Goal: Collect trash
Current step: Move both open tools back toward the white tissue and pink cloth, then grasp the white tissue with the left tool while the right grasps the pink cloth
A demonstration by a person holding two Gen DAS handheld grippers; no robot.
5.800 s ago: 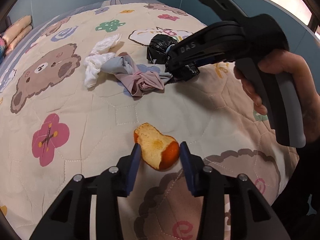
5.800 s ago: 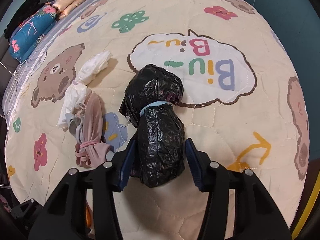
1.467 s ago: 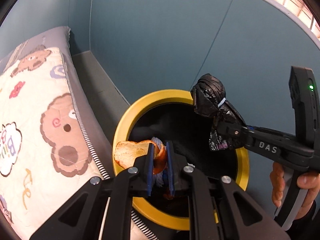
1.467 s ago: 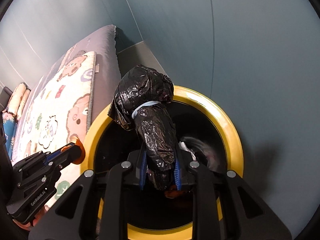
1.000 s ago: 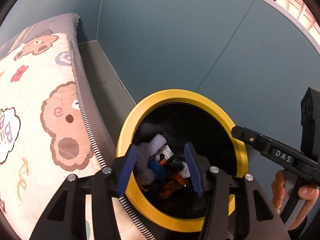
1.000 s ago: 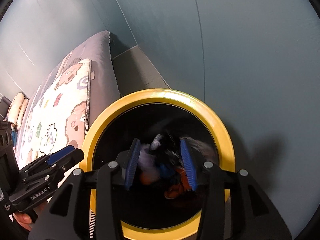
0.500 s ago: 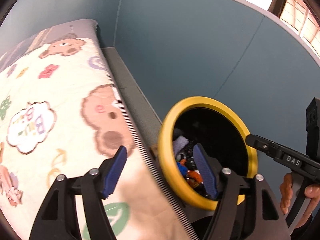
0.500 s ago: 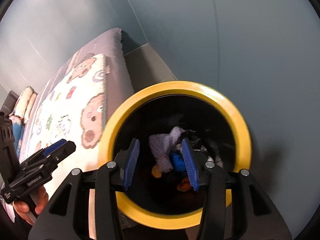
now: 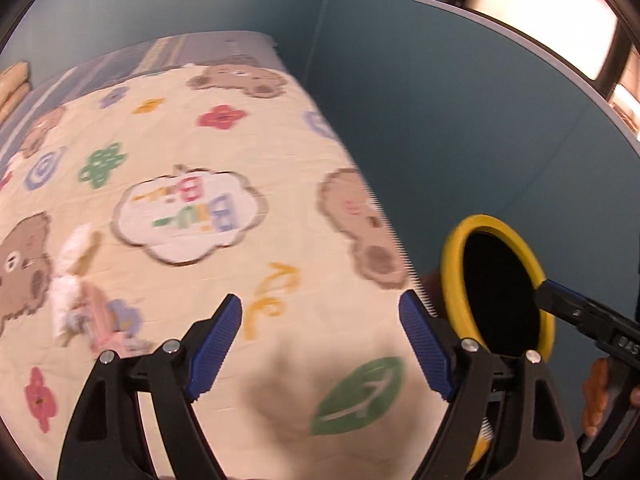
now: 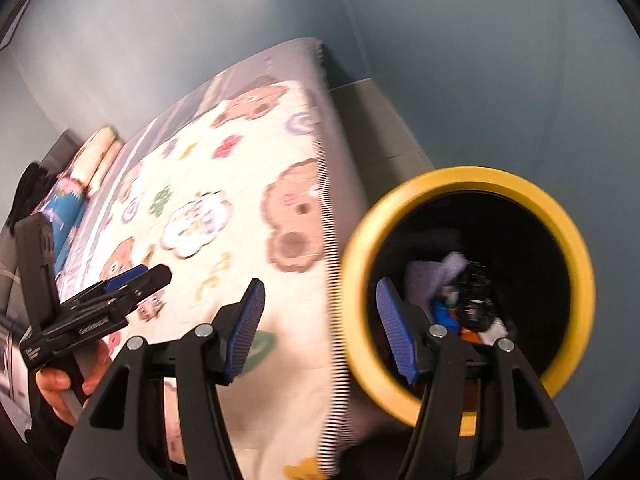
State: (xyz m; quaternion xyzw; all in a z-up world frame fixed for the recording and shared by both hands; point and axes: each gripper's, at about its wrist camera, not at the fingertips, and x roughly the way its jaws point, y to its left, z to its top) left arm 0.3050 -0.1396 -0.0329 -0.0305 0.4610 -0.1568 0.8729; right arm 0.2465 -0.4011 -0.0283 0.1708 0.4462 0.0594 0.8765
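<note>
Blue-padded left tongs (image 9: pixel 320 344) spread wide and empty above the quilted bed (image 9: pixel 168 92). Printed on the quilt, inside a white cloud (image 9: pixel 188 216): upside-down lettering, roughly "Biu Biu", blurred. Left of the cloud, a small heap of white and pink cloth scraps (image 9: pixel 80 304). Right of the bed's edge, a yellow-rimmed bin (image 9: pixel 454 276), with the right tongs marked "DAS" (image 9: pixel 624 342) at its rim.

Seen from the right wrist: right tongs (image 10: pixel 320 328) parted, holding nothing, near the bin (image 10: pixel 568 240). Inside the bin, black bagged trash (image 10: pixel 476 292) among purple, blue and orange bits. Left of the bed (image 10: pixel 280 92), left tongs (image 10: pixel 136 276) open, label unreadable.
</note>
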